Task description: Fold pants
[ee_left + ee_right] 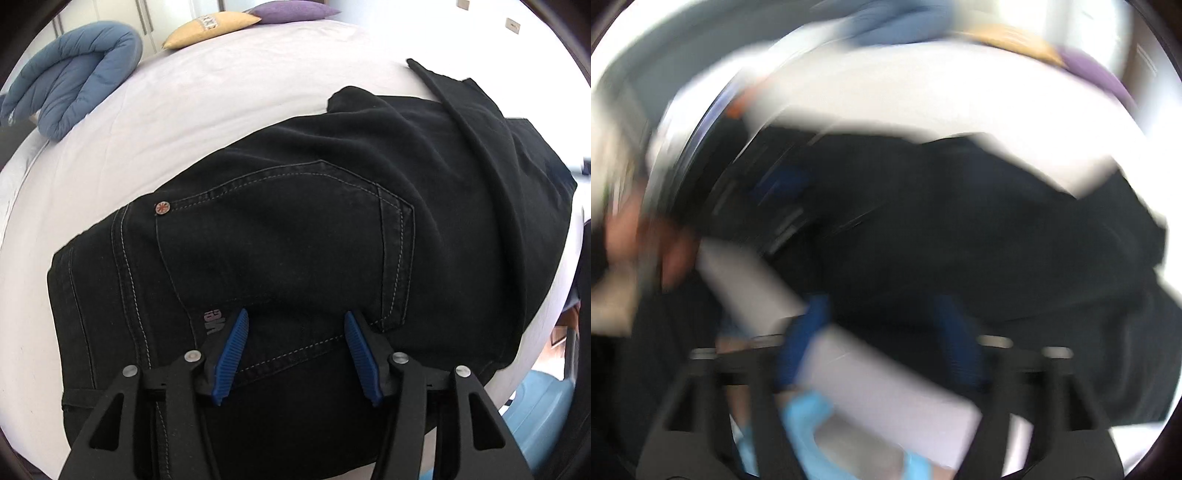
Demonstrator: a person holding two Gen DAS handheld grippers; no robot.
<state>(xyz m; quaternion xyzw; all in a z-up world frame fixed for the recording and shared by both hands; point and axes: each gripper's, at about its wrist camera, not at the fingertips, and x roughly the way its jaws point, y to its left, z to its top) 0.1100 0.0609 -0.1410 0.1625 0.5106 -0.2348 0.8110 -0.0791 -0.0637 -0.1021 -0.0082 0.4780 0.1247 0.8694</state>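
The black pants (295, 240) lie in a heap on the white bed (184, 110). A back pocket (288, 236) faces up. The left gripper (295, 325) is right over the pants, just below that pocket. Its jaws are wide apart and hold nothing. The right wrist view is very blurry. The right gripper (882, 332) is near the pants (942, 229) too. Its jaws look apart, with nothing between them.

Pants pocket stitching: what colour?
Light grey stitching on black pants; clearest in the left wrist view.
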